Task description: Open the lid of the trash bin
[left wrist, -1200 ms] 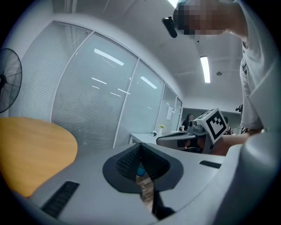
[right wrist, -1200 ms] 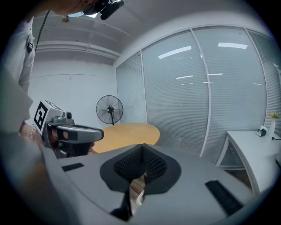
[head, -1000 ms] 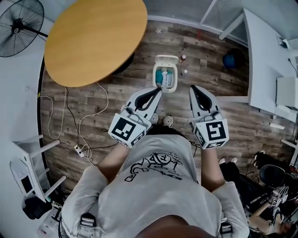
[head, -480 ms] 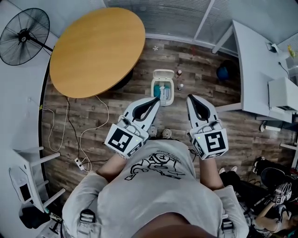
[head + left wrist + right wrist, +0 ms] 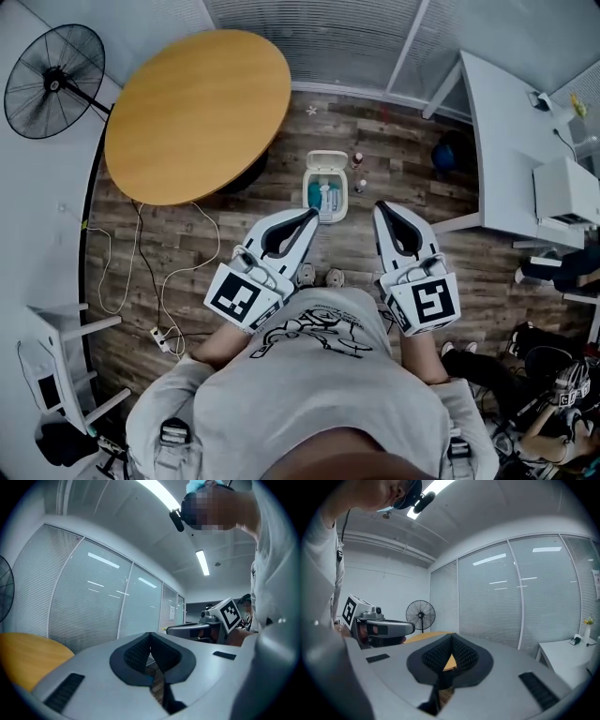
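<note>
Your left gripper (image 5: 312, 216) & right gripper (image 5: 382, 207) sit mid-frame in the head view, both pointing up-frame over the wood floor (image 5: 403, 159). Jaws on both are together w/ nothing btwn them; each gripper view shows the pads meeting at the tip. Trash bin (image 5: 344, 187) stands on the floor just above center, beyond the two tips. Left tip overlaps its lower-left corner in the pic; can't tell if it touches. Lid (image 5: 328, 157) looks swung back at the bin's upper end, and the inside shows w/ blue stuff in it. Round table (image 5: 197, 112) is upper left, fan (image 5: 54, 80) in the far upper-left corner.
</note>
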